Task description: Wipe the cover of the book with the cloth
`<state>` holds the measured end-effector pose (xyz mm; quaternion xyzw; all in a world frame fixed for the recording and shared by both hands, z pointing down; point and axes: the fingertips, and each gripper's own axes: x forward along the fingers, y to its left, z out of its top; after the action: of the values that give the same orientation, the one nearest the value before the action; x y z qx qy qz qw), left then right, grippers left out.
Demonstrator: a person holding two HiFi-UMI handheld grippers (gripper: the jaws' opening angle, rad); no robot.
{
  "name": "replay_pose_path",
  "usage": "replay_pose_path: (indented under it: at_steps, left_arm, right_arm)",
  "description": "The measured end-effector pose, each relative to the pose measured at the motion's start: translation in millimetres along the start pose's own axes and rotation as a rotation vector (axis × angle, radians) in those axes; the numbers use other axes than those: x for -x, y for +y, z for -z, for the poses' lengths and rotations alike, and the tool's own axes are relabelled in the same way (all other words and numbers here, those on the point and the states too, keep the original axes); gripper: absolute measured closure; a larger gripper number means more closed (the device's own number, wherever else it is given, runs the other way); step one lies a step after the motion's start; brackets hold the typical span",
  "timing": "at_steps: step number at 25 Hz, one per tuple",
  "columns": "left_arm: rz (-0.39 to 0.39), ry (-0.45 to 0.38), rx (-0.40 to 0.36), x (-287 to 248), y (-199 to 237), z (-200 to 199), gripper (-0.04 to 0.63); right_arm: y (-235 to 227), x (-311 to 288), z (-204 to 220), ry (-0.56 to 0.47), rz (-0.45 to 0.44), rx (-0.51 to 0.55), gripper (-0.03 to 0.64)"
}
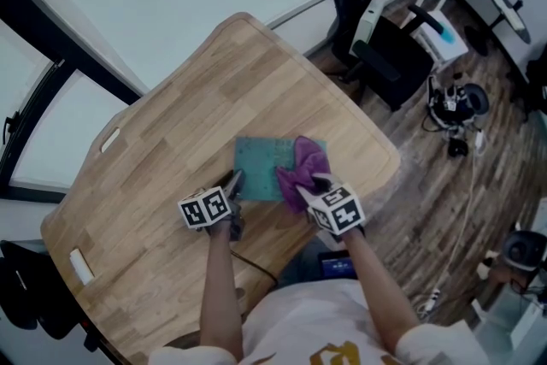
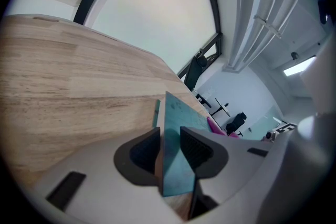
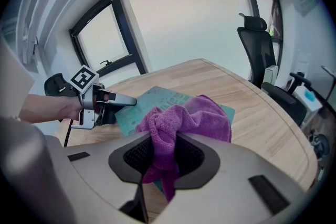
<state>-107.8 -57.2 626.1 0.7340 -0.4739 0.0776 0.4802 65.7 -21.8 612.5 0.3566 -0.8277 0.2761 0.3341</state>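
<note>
Right gripper point(image 3: 164, 152) pinches purple cloth point(image 1: 302, 167) resting on book point(image 1: 259, 160) cover; left gripper point(image 2: 169, 140) clamps book edge; wiping seems under way, not finished.

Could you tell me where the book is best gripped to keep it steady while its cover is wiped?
Grip the book by its near left edge, coming low from the person's side: it lies flat and thin on the table, and the cloth covers its right part. The left gripper holds it there.

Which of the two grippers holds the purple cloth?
The right gripper: its jaws pinch the purple cloth, which rests on the teal book. The left gripper instead clamps the book's edge.
</note>
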Motion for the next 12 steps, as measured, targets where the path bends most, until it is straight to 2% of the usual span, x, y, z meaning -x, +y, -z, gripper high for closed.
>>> replay_pose_path:
  at_steps: [12]
  left_arm:
    - [-0.001,0.003,0.002,0,-1,2,0.474]
  right_arm:
    - [-10,-6,-8,-0.011,0.024,0.024,0.520]
